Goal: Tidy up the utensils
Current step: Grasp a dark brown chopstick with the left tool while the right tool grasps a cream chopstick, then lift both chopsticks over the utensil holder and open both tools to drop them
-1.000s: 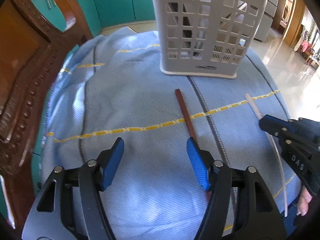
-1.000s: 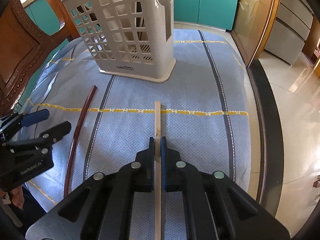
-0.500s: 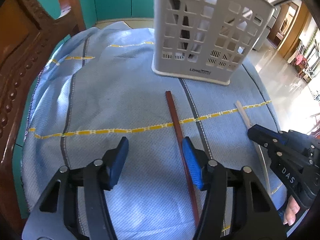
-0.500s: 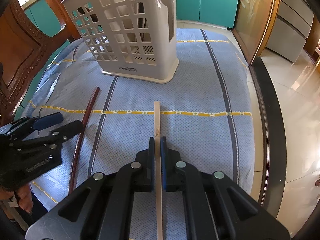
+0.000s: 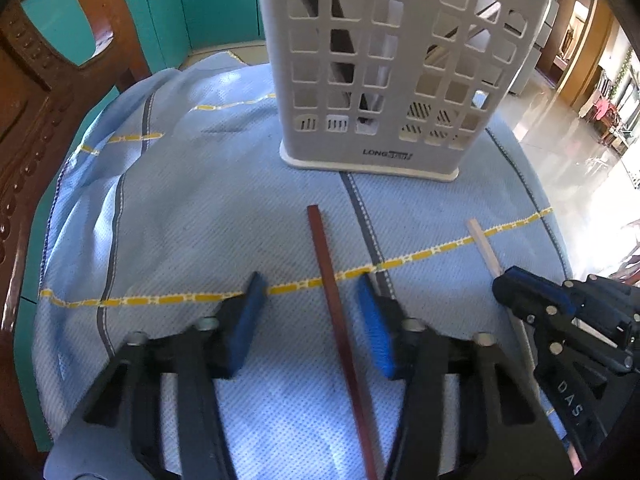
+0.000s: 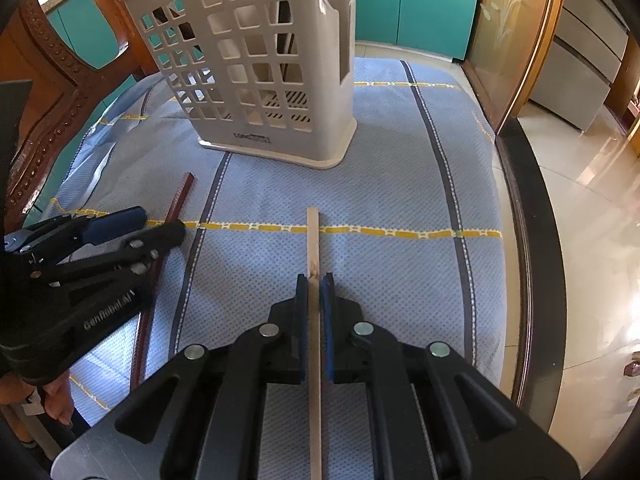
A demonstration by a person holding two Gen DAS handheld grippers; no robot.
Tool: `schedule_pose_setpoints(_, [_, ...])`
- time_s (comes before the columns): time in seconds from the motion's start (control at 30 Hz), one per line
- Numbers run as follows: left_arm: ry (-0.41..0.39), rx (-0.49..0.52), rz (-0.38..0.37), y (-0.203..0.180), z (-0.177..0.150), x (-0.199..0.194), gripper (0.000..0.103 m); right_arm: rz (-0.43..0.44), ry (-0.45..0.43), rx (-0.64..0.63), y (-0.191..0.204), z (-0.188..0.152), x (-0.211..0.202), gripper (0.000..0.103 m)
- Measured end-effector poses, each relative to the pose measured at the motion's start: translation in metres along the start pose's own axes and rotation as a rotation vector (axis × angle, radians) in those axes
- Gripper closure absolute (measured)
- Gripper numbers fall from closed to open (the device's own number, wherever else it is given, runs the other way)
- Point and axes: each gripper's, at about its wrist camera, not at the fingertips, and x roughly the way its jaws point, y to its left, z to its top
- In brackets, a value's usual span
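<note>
A white slotted utensil holder (image 5: 400, 68) stands at the far side of a blue cloth; it also shows in the right wrist view (image 6: 264, 68). A dark red-brown chopstick (image 5: 336, 304) lies flat on the cloth and runs between the fingers of my left gripper (image 5: 312, 300), which is open around it. In the right wrist view the same chopstick (image 6: 176, 208) passes under the left gripper (image 6: 156, 224). My right gripper (image 6: 315, 284) is shut on a pale wooden chopstick (image 6: 313, 240), which points toward the holder. The right gripper (image 5: 516, 292) and pale chopstick (image 5: 482, 242) show in the left wrist view.
A carved wooden chair back (image 5: 44, 92) rises at the left of the cloth. The blue cloth (image 6: 400, 184) with yellow and grey stripes covers the surface. A dark table rim (image 6: 532, 264) and shiny tiled floor lie to the right. Teal cabinets stand behind.
My left gripper has shifted right and forward, so the red-brown chopstick now lies between its open fingers instead of beside the right finger. The right gripper stays shut on the pale chopstick.
</note>
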Motion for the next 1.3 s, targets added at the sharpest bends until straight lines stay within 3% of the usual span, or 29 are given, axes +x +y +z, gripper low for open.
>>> schedule_pose_setpoints(0.1, [0.003, -0.009, -0.023, 0.002, 0.002, -0.003, 0.090, -0.002, -0.004, -0.006, 0.000, 0.000, 0.000, 0.095])
schedule_pose_setpoints(0.23, [0.002, -0.024, -0.036, 0.007, 0.002, -0.003, 0.096, -0.017, -0.011, -0.034, 0.003, -0.001, -0.001, 0.096])
schedule_pose_setpoints(0.43, [-0.043, -0.037, -0.025, 0.014, 0.001, -0.019, 0.096, 0.004, -0.044, -0.028, 0.002, -0.001, -0.009, 0.097])
schedule_pose_setpoints(0.73, [-0.267, 0.011, 0.011, 0.012, -0.001, -0.091, 0.096, 0.032, -0.314, -0.040, -0.007, 0.000, -0.076, 0.097])
schedule_pose_setpoints(1.03, [-0.431, -0.011, -0.018, 0.020, -0.017, -0.156, 0.096, 0.134, -0.450, -0.004, -0.017, -0.005, -0.126, 0.096])
schedule_pose_setpoints(1.3, [-0.586, -0.010, -0.076, 0.024, 0.001, -0.247, 0.096, 0.200, -0.615, -0.012, -0.013, 0.017, -0.206, 0.096])
